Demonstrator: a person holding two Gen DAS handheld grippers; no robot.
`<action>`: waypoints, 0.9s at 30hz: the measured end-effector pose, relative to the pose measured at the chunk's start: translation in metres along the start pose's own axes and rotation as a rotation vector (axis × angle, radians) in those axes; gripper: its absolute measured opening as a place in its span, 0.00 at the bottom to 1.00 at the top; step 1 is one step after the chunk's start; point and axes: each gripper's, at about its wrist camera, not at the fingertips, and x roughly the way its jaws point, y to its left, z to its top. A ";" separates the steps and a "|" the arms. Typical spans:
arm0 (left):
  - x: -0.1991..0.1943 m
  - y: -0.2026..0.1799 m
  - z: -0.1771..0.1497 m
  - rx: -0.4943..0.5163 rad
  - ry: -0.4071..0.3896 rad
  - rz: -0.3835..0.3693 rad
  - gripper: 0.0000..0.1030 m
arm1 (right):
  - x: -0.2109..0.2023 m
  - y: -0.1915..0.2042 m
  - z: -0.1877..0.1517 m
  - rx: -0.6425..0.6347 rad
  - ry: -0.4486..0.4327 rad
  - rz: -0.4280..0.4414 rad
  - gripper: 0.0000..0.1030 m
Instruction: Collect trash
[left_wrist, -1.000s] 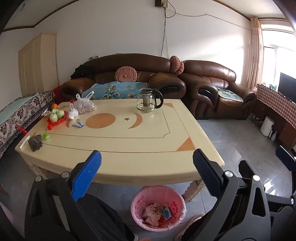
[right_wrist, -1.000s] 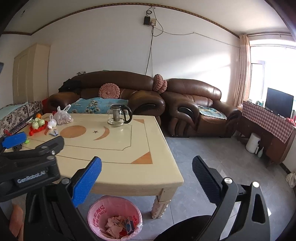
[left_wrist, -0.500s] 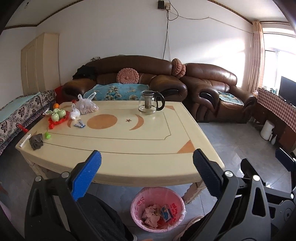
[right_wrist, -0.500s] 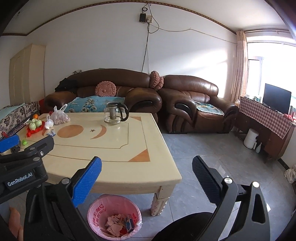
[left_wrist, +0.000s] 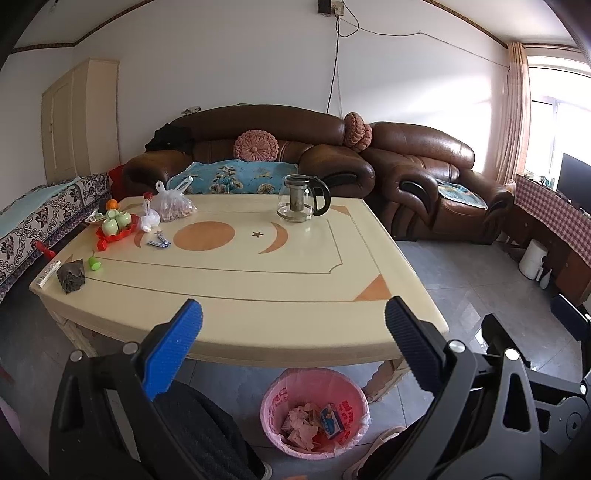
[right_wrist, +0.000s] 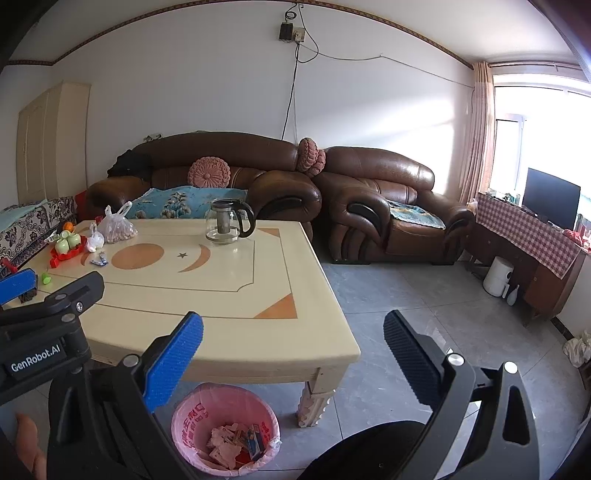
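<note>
A pink-lined trash bin stands on the floor at the table's near edge, holding paper scraps and a small box; it also shows in the right wrist view. A small blue-white wrapper lies on the cream table, also seen in the right wrist view. A dark crumpled piece lies at the near left corner. My left gripper is open and empty, held back from the table above the bin. My right gripper is open and empty beside it.
On the table stand a glass teapot, a plastic bag of nuts, a small white bag, a red tray with green cups and a green cap. Brown sofas stand behind. Grey tiled floor lies to the right.
Both grippers have risen and drawn back slightly, so the table and bin sit a little lower in view. Both stay open.
</note>
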 end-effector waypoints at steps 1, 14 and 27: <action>0.000 0.000 0.000 0.002 0.001 -0.002 0.94 | 0.000 0.000 0.000 -0.001 0.000 0.000 0.93; -0.001 0.008 0.000 -0.004 0.006 -0.005 0.94 | 0.000 -0.001 -0.002 -0.001 0.004 0.001 0.93; -0.002 0.007 0.000 -0.004 0.007 0.021 0.94 | 0.002 -0.003 -0.002 -0.002 0.007 0.005 0.93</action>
